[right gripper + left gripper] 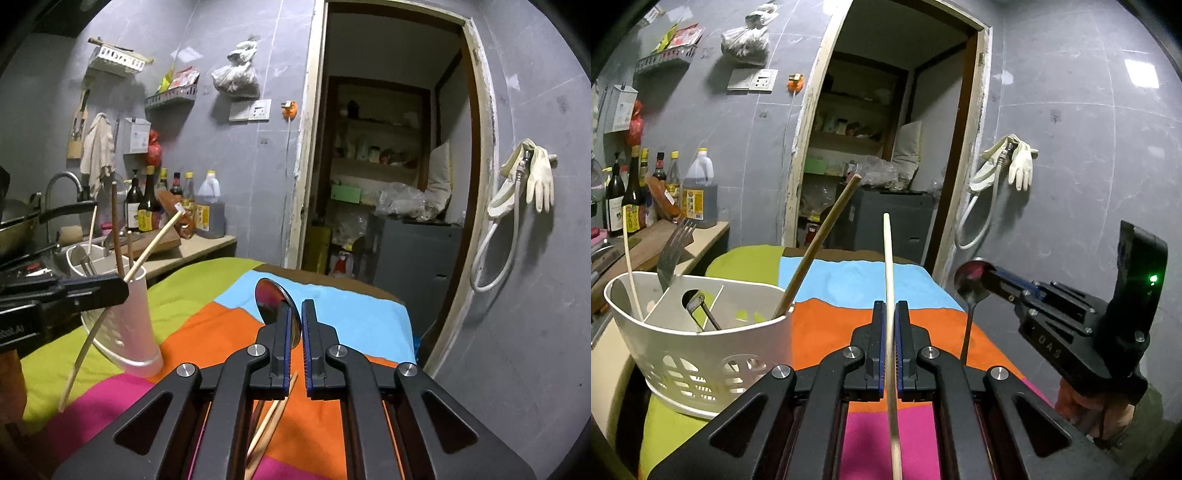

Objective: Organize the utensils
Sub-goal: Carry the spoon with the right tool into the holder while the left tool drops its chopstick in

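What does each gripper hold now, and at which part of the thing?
The left gripper holds a pale chopstick around mid-length. The right gripper pinches a metal spoon by its bowl, handle hanging down.

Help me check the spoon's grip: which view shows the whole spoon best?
Left wrist view: the spoon shows bowl and handle, clamped in the right gripper. The right wrist view shows only its bowl edge-on between the fingers.

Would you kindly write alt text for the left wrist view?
The left hand-held gripper is shut on a pale chopstick above a striped cloth. To its left stands a white utensil caddy holding a fork; to its right, the right hand-held gripper grips a metal spoon.
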Action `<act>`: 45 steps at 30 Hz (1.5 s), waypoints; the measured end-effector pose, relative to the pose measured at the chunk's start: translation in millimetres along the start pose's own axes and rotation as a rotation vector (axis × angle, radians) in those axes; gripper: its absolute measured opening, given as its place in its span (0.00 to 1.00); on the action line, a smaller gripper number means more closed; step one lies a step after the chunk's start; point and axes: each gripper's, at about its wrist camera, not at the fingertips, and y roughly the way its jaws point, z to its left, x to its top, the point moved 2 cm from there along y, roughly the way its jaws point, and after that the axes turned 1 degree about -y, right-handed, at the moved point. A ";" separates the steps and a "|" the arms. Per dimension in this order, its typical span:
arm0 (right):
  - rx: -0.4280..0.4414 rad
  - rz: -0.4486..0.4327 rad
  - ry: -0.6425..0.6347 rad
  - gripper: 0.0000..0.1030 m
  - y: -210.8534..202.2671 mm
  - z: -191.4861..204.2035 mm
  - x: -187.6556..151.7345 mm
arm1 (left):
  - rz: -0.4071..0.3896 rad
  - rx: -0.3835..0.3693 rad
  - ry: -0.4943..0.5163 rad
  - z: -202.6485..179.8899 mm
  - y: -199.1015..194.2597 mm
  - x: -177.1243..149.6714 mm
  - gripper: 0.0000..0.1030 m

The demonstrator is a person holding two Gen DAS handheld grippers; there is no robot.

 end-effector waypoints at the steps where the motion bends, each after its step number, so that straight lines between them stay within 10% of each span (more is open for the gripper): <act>1: -0.006 -0.009 -0.001 0.03 -1.9 0.2 0.8 | -0.005 -0.002 -0.002 0.6 -0.7 0.6 0.02; 15: -0.023 -0.181 -0.039 0.03 -24.5 10.8 62.5 | -0.201 0.020 0.004 20.5 -52.4 54.8 0.02; 30: 0.044 -0.357 -0.035 0.03 -16.6 77.0 170.2 | -0.360 0.248 -0.115 142.4 -92.6 113.2 0.02; 45: -0.131 -0.354 -0.019 0.03 31.4 152.9 130.4 | -0.381 0.370 -0.244 201.9 -63.2 78.2 0.02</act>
